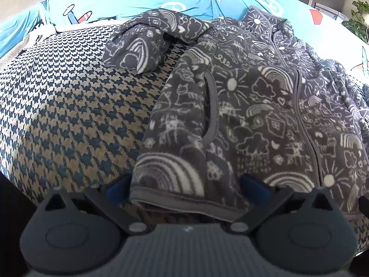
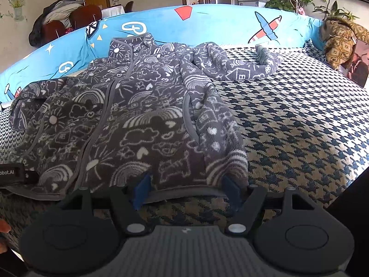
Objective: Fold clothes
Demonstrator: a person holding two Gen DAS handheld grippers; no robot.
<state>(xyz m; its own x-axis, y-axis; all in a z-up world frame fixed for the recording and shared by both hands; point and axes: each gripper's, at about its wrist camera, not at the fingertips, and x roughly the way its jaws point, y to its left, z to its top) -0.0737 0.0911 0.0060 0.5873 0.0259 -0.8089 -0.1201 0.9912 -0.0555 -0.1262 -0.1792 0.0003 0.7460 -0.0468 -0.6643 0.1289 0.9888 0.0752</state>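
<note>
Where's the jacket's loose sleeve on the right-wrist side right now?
In the right wrist view the sleeve lies spread rightward from the jacket's upper right, on the houndstooth cover, just below the blue cushion.

jacket [image 1: 253,106]: far sleeve cut off at frame edge | hem underside hidden | framed picture [image 2: 358,67]: cropped, blurred

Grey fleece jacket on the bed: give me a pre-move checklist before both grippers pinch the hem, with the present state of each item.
1. Jacket lies front up, zipper closed: ok.
2. Left gripper open, straddling the hem corner: ok.
3. Right gripper open at the hem: ok.
4. Fingers actually touching the fabric: cannot tell.
5. Sleeves laid flat: not ok; one sleeve lies bunched, the other sleeve is twisted.
6. Houndstooth blanket beside the jacket free for folding: ok.
</note>
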